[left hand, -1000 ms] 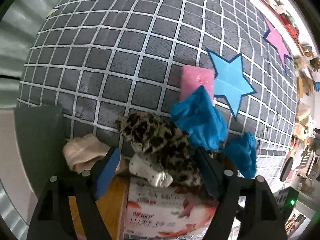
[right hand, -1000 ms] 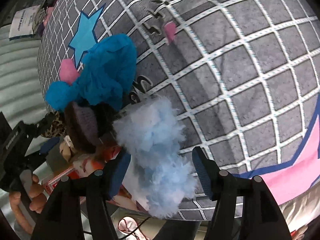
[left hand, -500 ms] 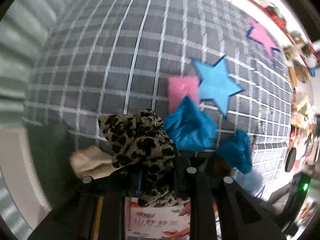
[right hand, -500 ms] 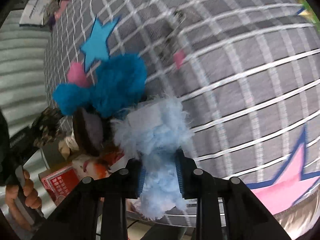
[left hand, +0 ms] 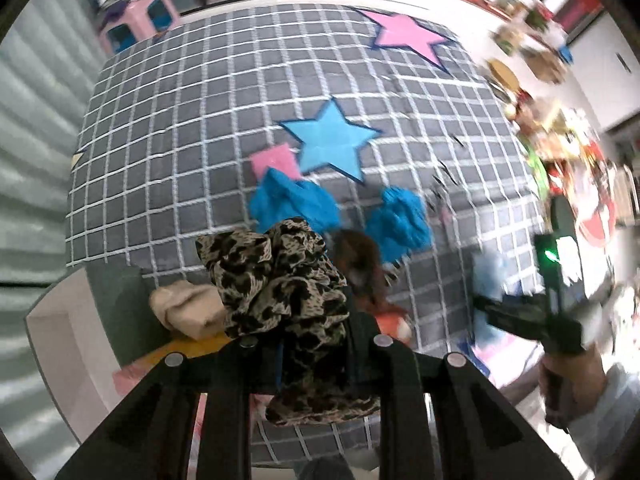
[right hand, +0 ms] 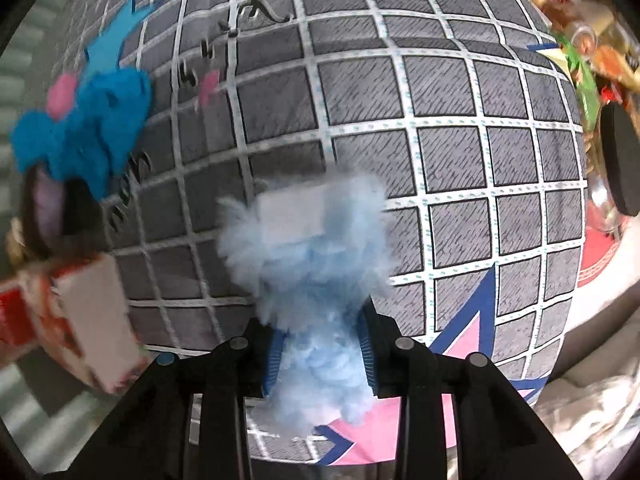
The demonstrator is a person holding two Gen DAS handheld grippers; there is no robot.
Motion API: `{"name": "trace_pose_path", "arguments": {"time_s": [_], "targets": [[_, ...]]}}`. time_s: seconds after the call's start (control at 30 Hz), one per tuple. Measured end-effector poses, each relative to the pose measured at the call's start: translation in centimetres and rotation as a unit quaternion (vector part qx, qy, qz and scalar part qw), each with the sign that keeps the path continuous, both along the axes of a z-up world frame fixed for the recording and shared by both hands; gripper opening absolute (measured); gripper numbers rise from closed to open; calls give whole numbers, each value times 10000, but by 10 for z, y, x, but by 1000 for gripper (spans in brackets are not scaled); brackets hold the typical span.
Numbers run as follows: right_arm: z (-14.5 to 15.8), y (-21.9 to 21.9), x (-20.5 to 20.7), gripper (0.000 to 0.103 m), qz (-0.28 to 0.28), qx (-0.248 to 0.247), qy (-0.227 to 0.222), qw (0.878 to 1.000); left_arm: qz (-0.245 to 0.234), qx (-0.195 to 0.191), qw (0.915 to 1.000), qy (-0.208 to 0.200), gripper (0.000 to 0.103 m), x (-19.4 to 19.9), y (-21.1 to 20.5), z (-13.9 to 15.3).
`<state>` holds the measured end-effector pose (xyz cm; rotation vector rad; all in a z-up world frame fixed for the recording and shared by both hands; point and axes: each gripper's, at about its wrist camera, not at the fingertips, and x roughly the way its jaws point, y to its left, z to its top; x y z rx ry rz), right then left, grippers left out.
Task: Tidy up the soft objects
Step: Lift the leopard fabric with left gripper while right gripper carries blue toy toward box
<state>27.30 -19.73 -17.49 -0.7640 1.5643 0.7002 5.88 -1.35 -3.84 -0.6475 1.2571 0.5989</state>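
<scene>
My left gripper (left hand: pixel 316 344) is shut on a leopard-print scrunchie (left hand: pixel 280 280), held up above the grey checked mat (left hand: pixel 180 140). My right gripper (right hand: pixel 320 352) pinches a light blue fluffy piece (right hand: pixel 312 240) with a white tag; its jaws are opening slightly, and the fluff is still pressed between the pads. Two bright blue soft pieces (left hand: pixel 292 204) (left hand: pixel 400 220) lie on the mat near the blue star (left hand: pixel 328 140). A brown furry item (left hand: pixel 356 260) and a beige sock (left hand: pixel 188 308) sit below my left gripper.
A red and white carton (right hand: pixel 80 312) lies at the mat's edge, left of the right gripper. A pink square (left hand: pixel 274 160) lies beside the blue star. A hand (left hand: pixel 572 384) holds the right gripper's handle. Cluttered shelves (left hand: pixel 560 140) line the right side.
Both grippers went from open to shut, left on the leopard scrunchie, right on the blue fluff. The left rose with its scrunchie. The right shifted right, away from the carton.
</scene>
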Motion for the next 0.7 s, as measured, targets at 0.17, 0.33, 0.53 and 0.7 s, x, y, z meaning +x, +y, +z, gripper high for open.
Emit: {"name": "trace_pose_path", "arguments": {"time_s": [0.17, 0.33, 0.53, 0.7], "targets": [[-5, 17, -24, 29, 113, 89, 78, 9999, -569, 123, 9983, 67, 24, -1, -33, 10], [22, 3, -28, 29, -95, 431, 210, 9988, -1100, 179, 9937, 112, 24, -9, -64, 14], [59, -21, -42, 29, -108, 660, 284, 9974, -1339, 62, 9909, 134, 24, -18, -97, 14], [82, -15, -81, 29, -128, 865, 390, 9954, -1356, -45, 9907, 75, 24, -29, -115, 15]]}}
